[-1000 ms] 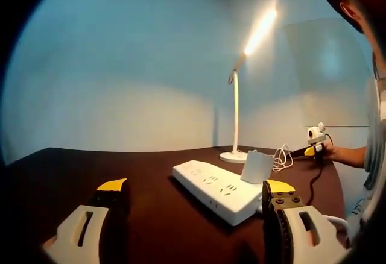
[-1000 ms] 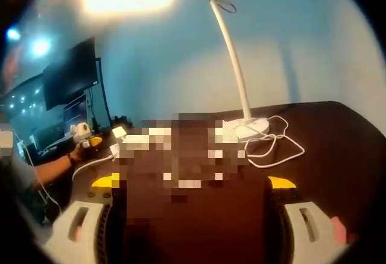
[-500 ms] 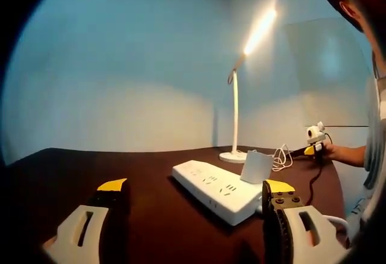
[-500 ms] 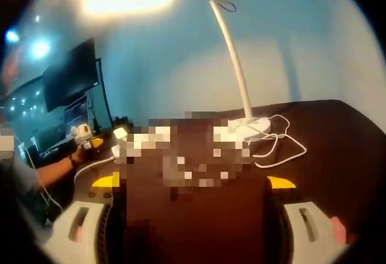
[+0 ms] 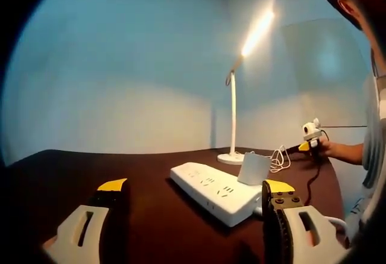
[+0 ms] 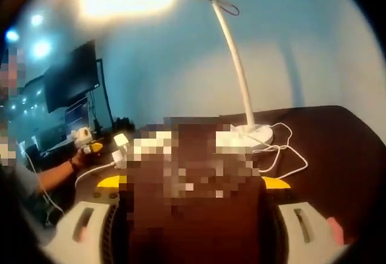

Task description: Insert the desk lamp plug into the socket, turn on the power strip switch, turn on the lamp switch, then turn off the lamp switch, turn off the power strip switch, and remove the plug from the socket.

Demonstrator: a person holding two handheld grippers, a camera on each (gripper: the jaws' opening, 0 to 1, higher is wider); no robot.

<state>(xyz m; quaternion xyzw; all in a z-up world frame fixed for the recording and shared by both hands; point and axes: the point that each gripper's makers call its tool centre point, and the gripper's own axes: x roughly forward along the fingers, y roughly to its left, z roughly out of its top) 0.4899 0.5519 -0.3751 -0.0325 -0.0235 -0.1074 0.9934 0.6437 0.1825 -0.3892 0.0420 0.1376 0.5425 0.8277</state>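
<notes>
White desk lamp with slim curved stem and round base [image 5: 233,114] standing lit at the far side of the dark brown bench [image 5: 151,216], bright bar head glowing up high. White rectangular power strip [image 5: 214,190] lying flat on the bench nearer in, running from far left to near right. White square plug adapter [image 5: 254,167] seated upright at the far right part of the strip, just near of the lamp base. Thin white cord [image 6: 280,152] looping loose on the bench beside the lamp base [image 6: 248,135]. Left gripper [image 5: 193,210], with yellow-tipped white jaws, hovering low over the near bench, jaws spread wide and grasping nothing, strip between and beyond them. Right gripper [image 6: 193,207] likewise released, jaws parted and bare, facing the lamp. Right gripper also seen in the left gripper view at far right, held in a hand [image 5: 332,150]. Black monitor [image 6: 71,74] at the far left in the right gripper view.
</notes>
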